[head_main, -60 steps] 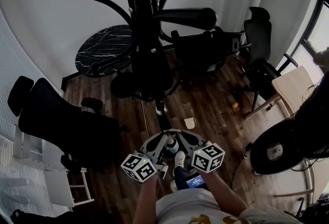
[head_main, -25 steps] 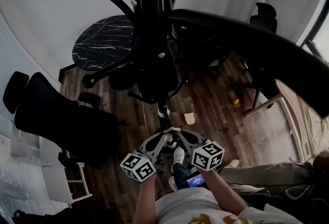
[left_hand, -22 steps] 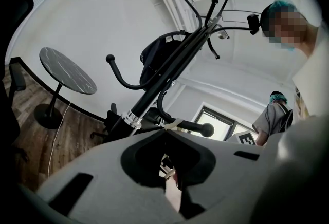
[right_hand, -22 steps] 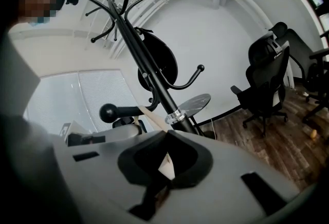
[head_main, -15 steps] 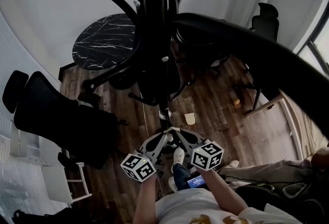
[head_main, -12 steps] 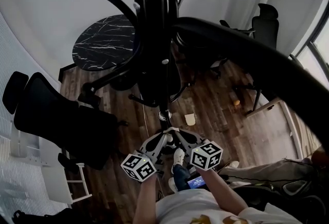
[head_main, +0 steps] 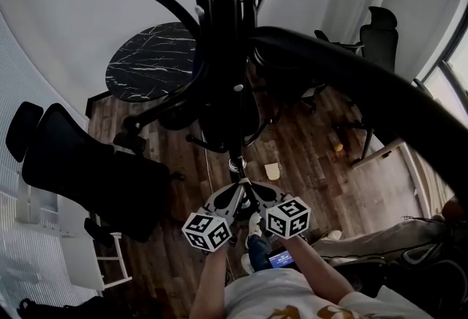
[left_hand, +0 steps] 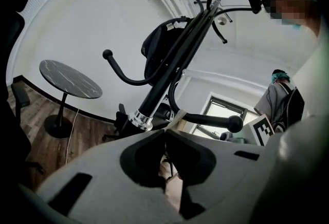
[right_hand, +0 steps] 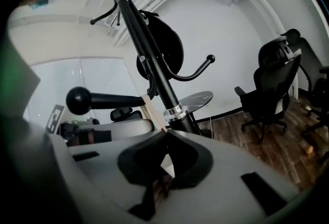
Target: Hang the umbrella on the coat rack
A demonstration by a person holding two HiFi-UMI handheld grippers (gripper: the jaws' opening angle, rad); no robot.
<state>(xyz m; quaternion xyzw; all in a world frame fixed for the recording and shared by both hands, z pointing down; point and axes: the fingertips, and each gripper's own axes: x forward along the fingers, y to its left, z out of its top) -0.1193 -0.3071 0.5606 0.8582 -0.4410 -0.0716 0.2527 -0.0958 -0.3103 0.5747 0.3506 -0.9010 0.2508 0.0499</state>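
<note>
Left claw (left_hand: 165, 131) and right claw (right_hand: 165, 134), side by side, each clenched with its tips together on a tan strap (left_hand: 178, 118). The strap is the one part of the umbrella (right_hand: 149, 107) that shows plainly. It runs up from both claws and lies across a ball-ended hook (right_hand: 108, 98) low on the rack (head_main: 219, 32); the rest of the umbrella cannot be made out. Just beyond the claws stands the rack's black post, with a silver ring (left_hand: 141, 119) near the level of the hook. A dark bundle (right_hand: 165, 45) hangs higher up, on the post's far side. Further out are a round marble-topped table (head_main: 150, 61) by the curved white wall, black office chairs (head_main: 88, 178) on a wood floor (head_main: 307, 156), and the person's forearms (head_main: 212, 281) behind the claws.
</note>
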